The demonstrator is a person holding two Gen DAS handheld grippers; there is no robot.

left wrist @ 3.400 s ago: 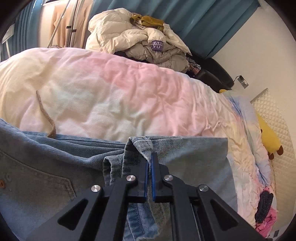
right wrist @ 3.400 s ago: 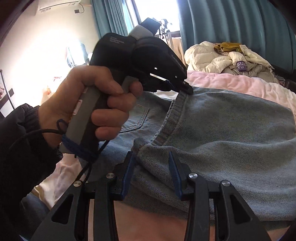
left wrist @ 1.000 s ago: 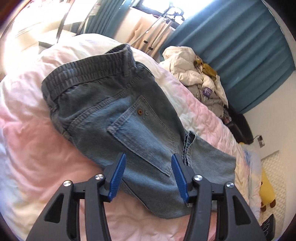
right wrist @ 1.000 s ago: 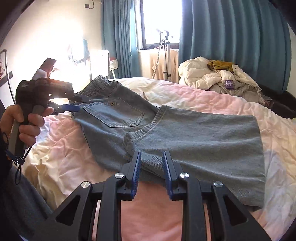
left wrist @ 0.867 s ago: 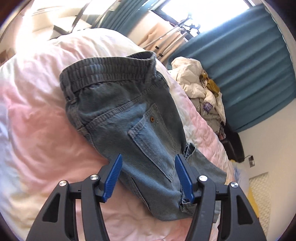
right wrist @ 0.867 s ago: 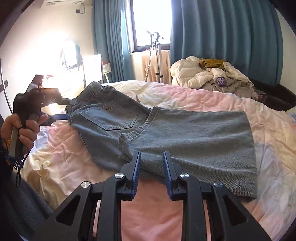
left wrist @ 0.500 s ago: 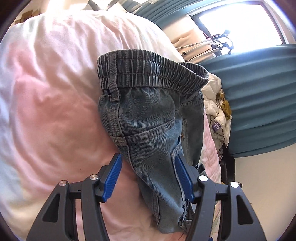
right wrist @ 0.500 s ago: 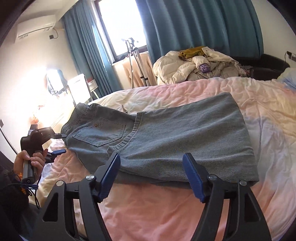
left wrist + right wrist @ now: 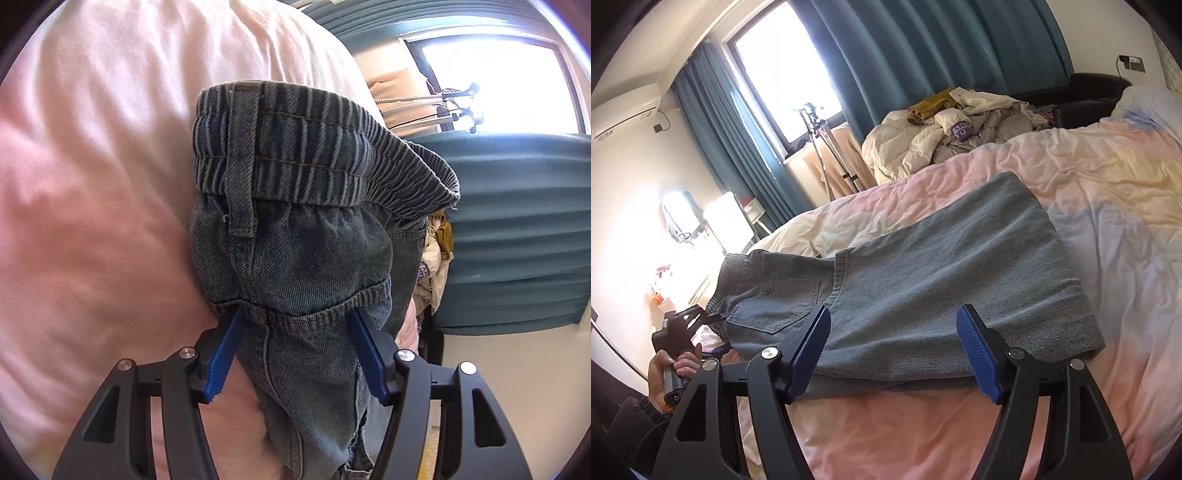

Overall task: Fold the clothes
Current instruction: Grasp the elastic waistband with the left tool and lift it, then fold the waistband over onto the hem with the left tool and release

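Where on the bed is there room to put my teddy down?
Bare duvet lies right of the folded jeans, toward the pillow end. Another bare strip runs along the near edge in front of the jeans, under the right hand-held gripper. Crowded: the clothes pile by the curtain, and the waistband end, where the left hand-held gripper works.

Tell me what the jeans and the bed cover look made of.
Jeans: washed blue denim, matte; twill ribs, topstitched seams and a gathered elastic waistband show. Bed cover: soft, creased woven fabric, likely cotton, matte, with pastel pink-yellow dye.
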